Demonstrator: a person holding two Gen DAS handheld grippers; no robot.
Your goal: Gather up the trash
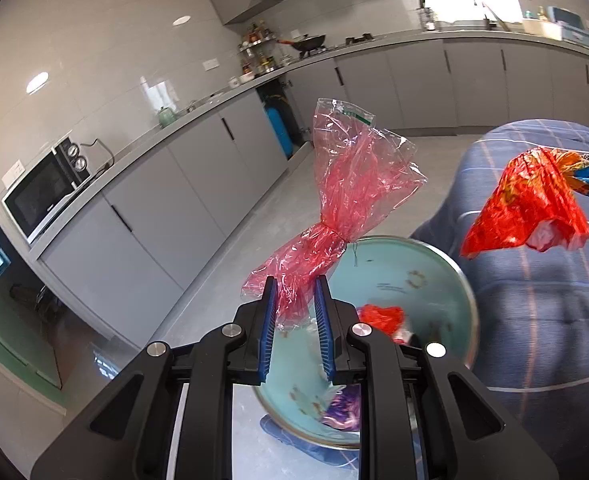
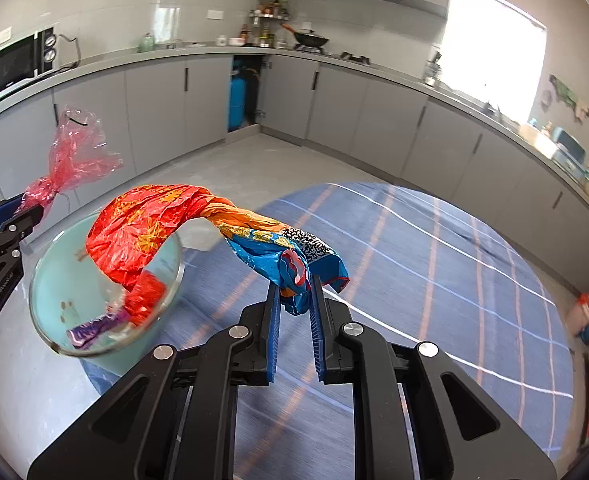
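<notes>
While the left gripper (image 1: 296, 300) pinches a pink wrapper (image 1: 350, 196), the right gripper's (image 2: 296, 298) fingers clamp a red-and-blue wrapper (image 2: 198, 228).

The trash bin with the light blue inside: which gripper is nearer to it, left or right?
Left. The left gripper hangs right over the trash bin, holding a pink cellophane wrapper. The right gripper is off to its side, over the blue tablecloth, holding a red-and-blue snack bag.

Glossy crinkly plastic wrapper (image 1: 346, 208), cloth tablecloth (image 2: 434, 280)
</notes>
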